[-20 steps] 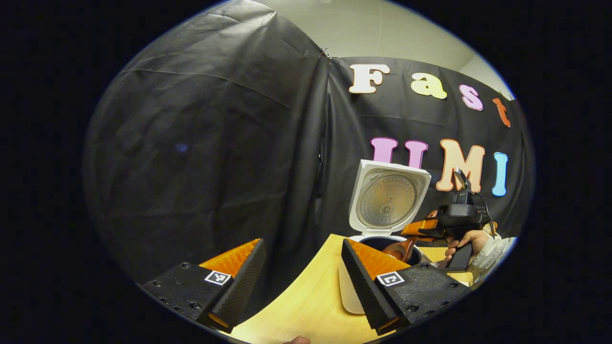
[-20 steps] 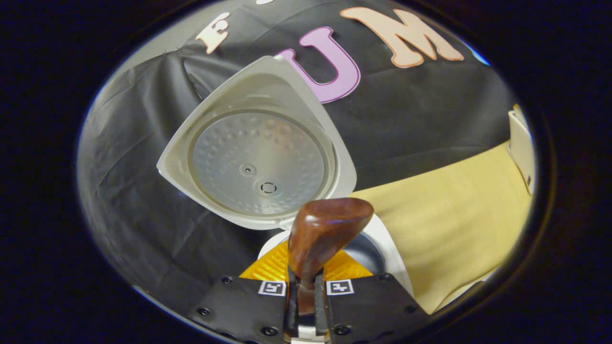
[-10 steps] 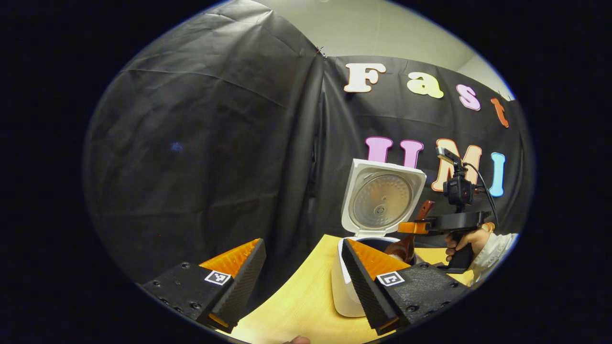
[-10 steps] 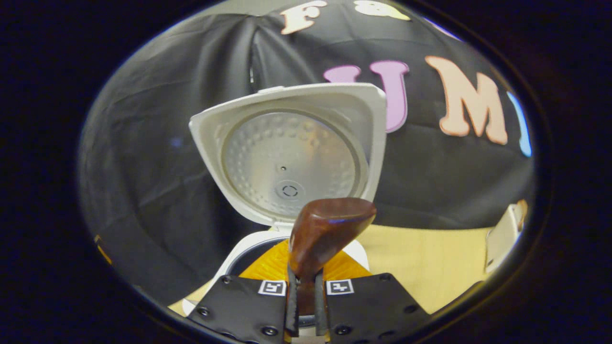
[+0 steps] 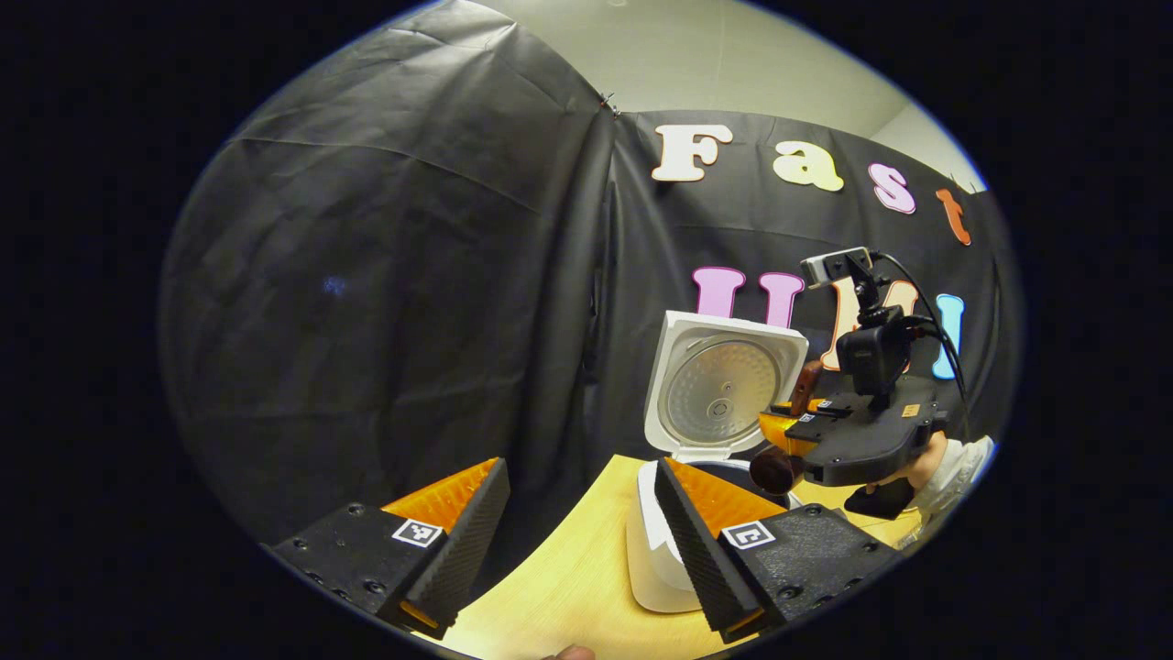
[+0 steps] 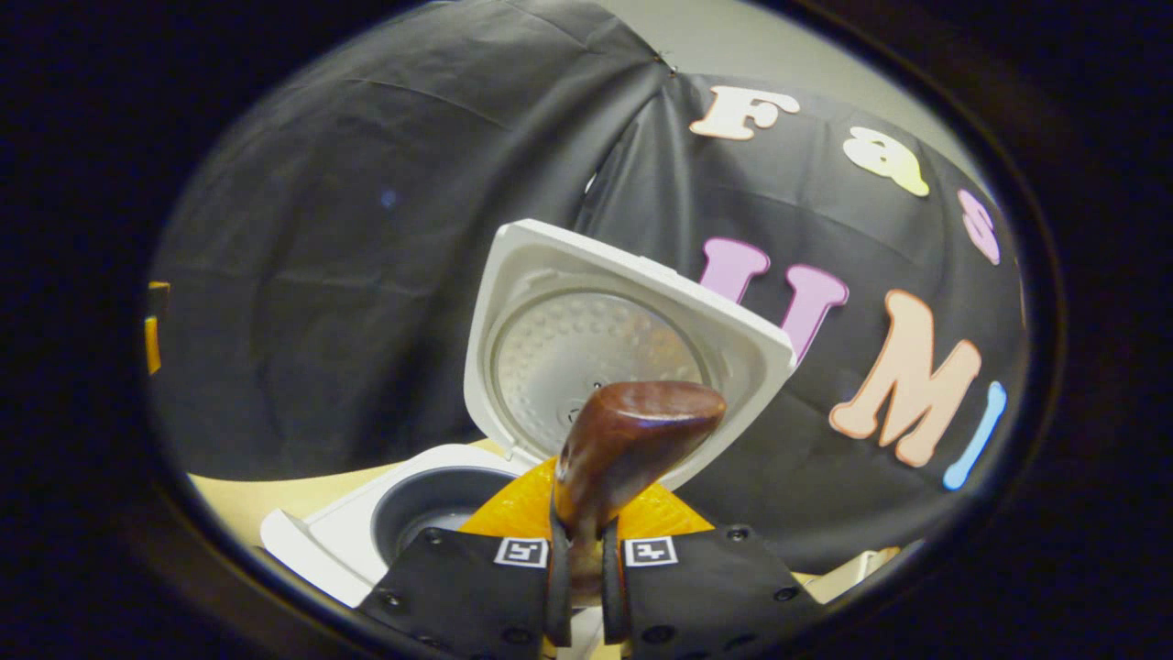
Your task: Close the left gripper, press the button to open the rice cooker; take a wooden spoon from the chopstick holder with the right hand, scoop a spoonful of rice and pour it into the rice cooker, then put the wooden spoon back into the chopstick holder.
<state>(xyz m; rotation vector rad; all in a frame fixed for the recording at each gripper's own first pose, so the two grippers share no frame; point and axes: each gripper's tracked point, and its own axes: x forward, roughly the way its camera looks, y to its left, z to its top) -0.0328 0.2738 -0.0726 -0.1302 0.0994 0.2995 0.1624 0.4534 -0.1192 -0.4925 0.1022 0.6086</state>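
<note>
Wooden spoon: I had the wooden spoon [image 6: 623, 449] clamped by its handle. Its bowl stood up in front of the raised lid in the right gripper view. In the left gripper view the dark bowl [image 5: 774, 469] hung just above the cooker's rim.
Rice: I could not tell whether any rice remained in the spoon, nor read the pot's contents.
Rice cooker: The rice cooker [image 5: 655, 550] sat on the wooden table [image 5: 568, 587] with its lid [image 6: 596, 353] upright. The inner pot [image 6: 426, 509] lay open at lower left of the right gripper view.
Right gripper: The right gripper [image 6: 580, 587] had both fingers pressed on the spoon handle, with almost no gap. In the left gripper view it appeared beside the lid [image 5: 848, 440], held by a hand [image 5: 926, 463].
Left gripper: The left gripper [image 5: 582, 532] stood wide apart and held nothing, parked off the cooker's near side.
Change: Over the last second I had rolled the right gripper; the lid swung from left-leaning to right-leaning in its view, and the spoon bowl came away from the pot's interior.
Meaning: I judged the pour finished or finishing. Returning the spoon to the chopstick holder was the remaining step.
</note>
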